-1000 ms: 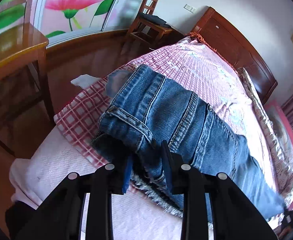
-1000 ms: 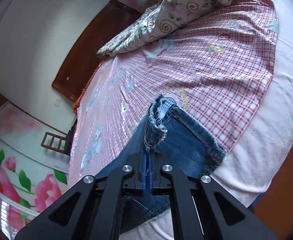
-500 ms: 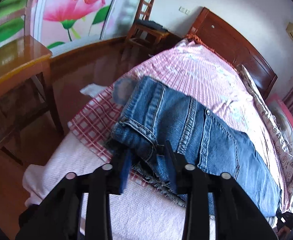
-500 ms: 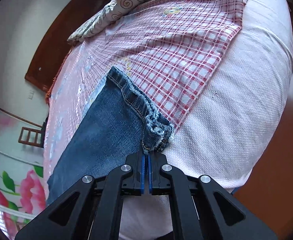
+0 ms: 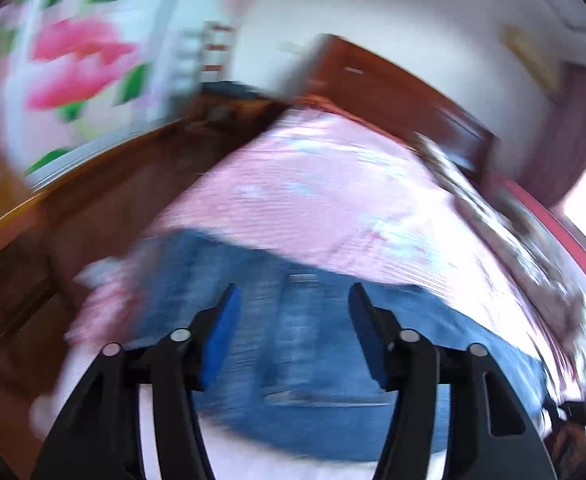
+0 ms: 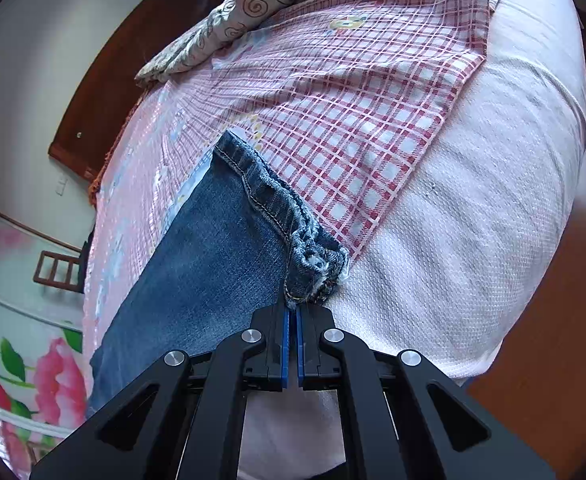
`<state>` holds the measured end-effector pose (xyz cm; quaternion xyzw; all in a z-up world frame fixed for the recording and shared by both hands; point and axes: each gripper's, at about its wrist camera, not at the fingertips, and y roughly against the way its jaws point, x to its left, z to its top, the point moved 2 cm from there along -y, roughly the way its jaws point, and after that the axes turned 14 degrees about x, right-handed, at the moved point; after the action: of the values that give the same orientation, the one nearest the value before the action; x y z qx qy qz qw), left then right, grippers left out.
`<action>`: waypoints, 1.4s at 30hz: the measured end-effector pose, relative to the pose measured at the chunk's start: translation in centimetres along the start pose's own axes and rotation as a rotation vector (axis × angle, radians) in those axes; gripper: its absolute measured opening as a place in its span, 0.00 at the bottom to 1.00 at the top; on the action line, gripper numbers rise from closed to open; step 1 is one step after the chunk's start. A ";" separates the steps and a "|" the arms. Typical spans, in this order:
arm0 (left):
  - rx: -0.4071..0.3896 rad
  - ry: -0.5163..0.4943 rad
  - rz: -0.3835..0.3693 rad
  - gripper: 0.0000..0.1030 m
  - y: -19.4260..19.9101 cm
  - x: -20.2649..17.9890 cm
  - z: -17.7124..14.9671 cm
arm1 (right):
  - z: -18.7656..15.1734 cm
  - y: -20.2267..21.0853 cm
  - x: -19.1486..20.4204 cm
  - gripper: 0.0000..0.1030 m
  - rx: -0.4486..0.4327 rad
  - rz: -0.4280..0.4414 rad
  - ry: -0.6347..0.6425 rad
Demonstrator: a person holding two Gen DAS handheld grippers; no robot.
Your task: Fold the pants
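Bright daylight throughout; the left view is smeared with motion blur around the jeans [image 5: 293, 344], the right view is sharp, its edges bent.

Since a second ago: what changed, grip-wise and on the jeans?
The left gripper has just opened, letting go of the waist of the jeans, and pulled up and back; nothing sits between its jaws. The right gripper lowered the hem onto the bed, staying shut on it.

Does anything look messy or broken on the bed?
A little. The jeans' hem is frayed and bunched at the corner by the right claw, with white threads showing. The checked sheet lies crooked, leaving the white mattress cover bare. Nothing looks spilled.
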<state>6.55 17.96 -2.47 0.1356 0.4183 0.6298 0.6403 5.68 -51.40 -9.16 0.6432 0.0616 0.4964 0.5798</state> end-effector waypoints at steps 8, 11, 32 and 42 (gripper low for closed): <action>0.116 -0.036 -0.386 0.81 -7.9 -10.5 4.1 | 0.1 0.0 -0.4 0.00 0.002 0.011 -0.011; 0.278 -0.011 -0.424 0.81 -13.1 -12.2 3.0 | 0.2 0.0 -0.8 0.00 0.000 0.022 -0.018; 0.375 -0.200 -0.298 0.90 -13.1 -15.2 -8.0 | -0.3 3.6 -2.8 0.36 -0.056 0.179 -0.112; 0.377 -0.217 -0.272 0.93 -13.8 -15.8 -7.7 | -2.1 3.6 -4.6 0.45 -0.077 0.272 -0.158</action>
<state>12.88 -1.67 -11.10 0.2620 0.4714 0.4307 0.7236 0.10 -54.20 -9.21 0.6600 -0.0908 0.5202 0.5343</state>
